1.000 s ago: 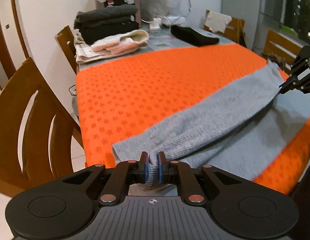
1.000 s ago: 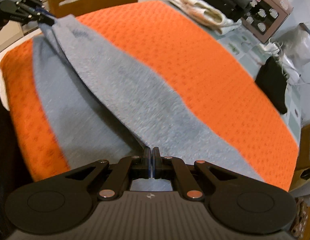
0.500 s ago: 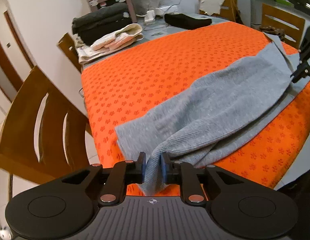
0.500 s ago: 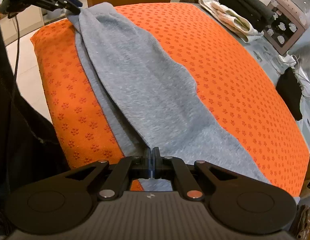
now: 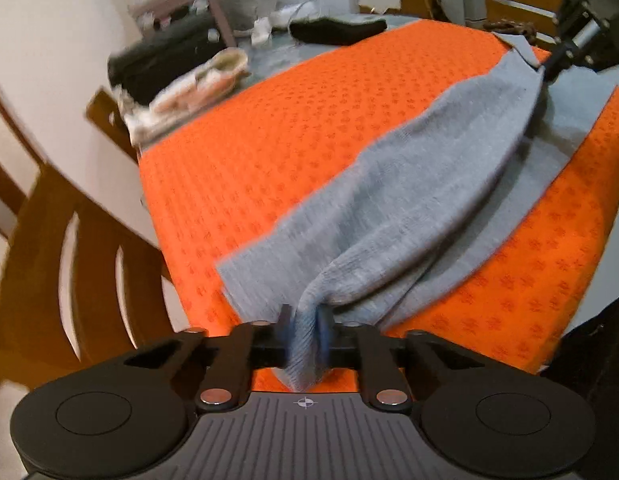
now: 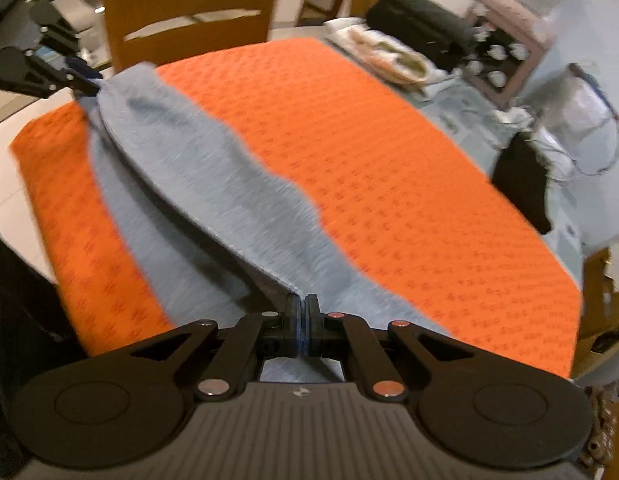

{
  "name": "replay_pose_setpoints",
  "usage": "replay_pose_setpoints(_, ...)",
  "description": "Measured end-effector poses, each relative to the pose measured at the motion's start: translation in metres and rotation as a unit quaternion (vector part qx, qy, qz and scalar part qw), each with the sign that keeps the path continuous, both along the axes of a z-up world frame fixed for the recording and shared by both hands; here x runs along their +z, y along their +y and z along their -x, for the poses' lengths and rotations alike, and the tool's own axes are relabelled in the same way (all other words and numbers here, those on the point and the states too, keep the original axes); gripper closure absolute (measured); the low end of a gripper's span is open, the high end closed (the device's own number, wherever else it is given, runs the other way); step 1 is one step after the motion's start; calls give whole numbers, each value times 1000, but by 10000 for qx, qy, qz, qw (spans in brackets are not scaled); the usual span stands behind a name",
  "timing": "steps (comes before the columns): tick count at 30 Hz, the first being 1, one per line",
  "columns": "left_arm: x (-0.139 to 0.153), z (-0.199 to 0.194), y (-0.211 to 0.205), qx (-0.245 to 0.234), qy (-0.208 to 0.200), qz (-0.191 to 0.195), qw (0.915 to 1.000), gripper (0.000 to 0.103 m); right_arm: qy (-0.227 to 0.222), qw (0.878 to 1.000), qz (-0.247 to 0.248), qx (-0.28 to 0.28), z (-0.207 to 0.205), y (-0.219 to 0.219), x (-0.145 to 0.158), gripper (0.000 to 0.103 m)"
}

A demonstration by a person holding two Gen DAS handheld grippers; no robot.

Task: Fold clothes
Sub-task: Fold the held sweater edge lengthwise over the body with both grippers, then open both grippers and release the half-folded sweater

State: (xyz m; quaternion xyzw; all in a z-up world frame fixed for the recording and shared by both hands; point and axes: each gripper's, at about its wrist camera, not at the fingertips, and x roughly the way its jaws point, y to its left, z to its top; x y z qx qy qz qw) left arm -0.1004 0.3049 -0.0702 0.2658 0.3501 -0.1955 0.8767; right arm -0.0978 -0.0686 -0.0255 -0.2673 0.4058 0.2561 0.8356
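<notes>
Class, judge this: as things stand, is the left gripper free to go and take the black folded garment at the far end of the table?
Probably not. The left gripper is shut on the grey garment, and the black folded garment lies across the whole orange cloth. It would have to let go first.

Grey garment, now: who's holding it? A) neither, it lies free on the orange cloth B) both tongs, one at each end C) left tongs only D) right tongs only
B: the left tongs pinch a bunched end of the grey garment, and the right tongs are closed on its other end, so a fold of it lifts off the orange cloth between them.
</notes>
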Motion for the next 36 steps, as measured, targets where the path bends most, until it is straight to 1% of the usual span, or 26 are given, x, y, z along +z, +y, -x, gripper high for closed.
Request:
replay_pose_setpoints(5, 32, -36, 2, -105, -769, -45, 9970, 92, -482, 9976, -29, -498, -20, -1, 12, 101)
replay_pose_setpoints(8, 33, -45, 3, -302, -1072, -231, 9935, 92, -771, 9939, -54, -784, -31, -2, 18, 101)
replay_pose_setpoints(10, 33, -49, 3, -438, -1268, -361, 9903, 92, -726, 9946, -78, -742, -28, -1, 15, 101)
replay_pose_setpoints(11, 31, -47, 4, -542, -1289, -408, 9893, 92, -698, 9950, -90, -715, -26, 0, 14, 101)
replay_pose_setpoints(14, 21, -30, 8, -838, -1140, -477, 9888, 92, -435, 9975, -114, -540, -11, 3, 4, 101)
replay_pose_setpoints(18, 2, 0, 13, -1053, -668, -481, 9910, 92, 62, 9992, -54, -379, 13, 9, -19, 101)
replay_pose_setpoints(22, -19, 22, 10, -1237, -424, -648, 9893, 92, 409, 9987, 98, -277, 30, 15, -39, 101)
replay_pose_setpoints(25, -25, 27, 10, -1231, -369, -720, 9891, 92, 537, 9982, 148, -218, 36, 22, -46, 101)
replay_pose_setpoints(27, -24, 27, 12, -1189, -364, -693, 9898, 92, 582, 9980, 198, -168, 40, 26, -49, 101)
replay_pose_setpoints(30, -26, 28, 16, -1193, -226, -726, 9899, 92, 647, 9973, 267, -206, 39, 27, -53, 101)
replay_pose_setpoints(32, -30, 27, 17, -1219, -67, -714, 9899, 88, 705, 9966, 251, -350, 34, 27, -60, 100)
replay_pose_setpoints(33, -28, 25, 20, -1168, 28, -592, 9914, 88, 741, 9962, 215, -408, 33, 27, -61, 99)
replay_pose_setpoints(35, -21, 20, 26, -1032, 224, -292, 9940, 83, 760, 9957, 146, -504, 30, 27, -59, 96)
replay_pose_setpoints(36, -18, 18, 29, -964, 322, -141, 9947, 83, 778, 9954, 54, -554, 29, 24, -55, 95)
